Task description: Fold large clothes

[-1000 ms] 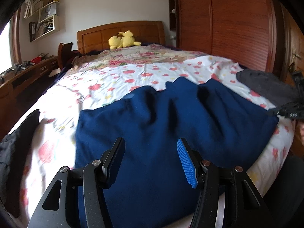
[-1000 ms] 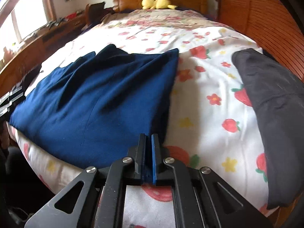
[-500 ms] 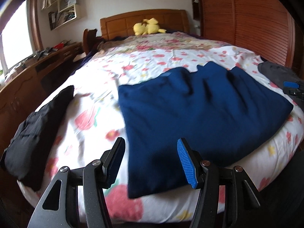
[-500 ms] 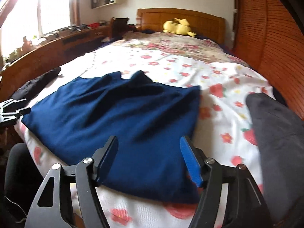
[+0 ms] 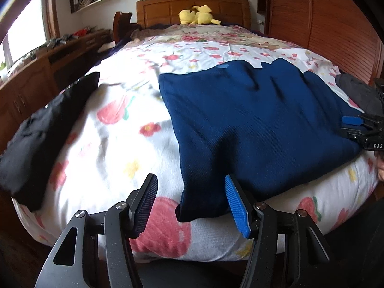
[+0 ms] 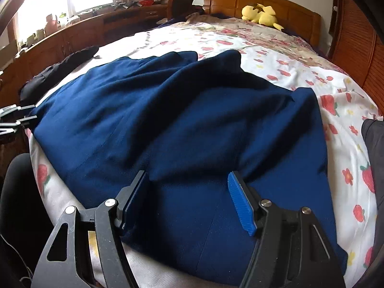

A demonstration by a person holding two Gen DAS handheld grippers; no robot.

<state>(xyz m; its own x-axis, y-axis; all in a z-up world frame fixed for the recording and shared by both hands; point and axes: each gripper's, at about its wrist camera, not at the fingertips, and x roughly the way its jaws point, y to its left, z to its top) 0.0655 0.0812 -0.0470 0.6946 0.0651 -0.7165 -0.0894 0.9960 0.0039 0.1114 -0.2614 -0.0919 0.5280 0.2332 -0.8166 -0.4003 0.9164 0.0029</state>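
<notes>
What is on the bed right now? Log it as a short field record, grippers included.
surface: bed with a floral sheet
main garment: navy garment spread flat, wrinkled, near the foot edge
other clothes: black garment on one side, dark grey garment on the other
left gripper: open, at the navy garment's near corner, holding nothing
right gripper: open, over the navy cloth, not pinching it
far end: yellow plush toy by the wooden headboard
</notes>
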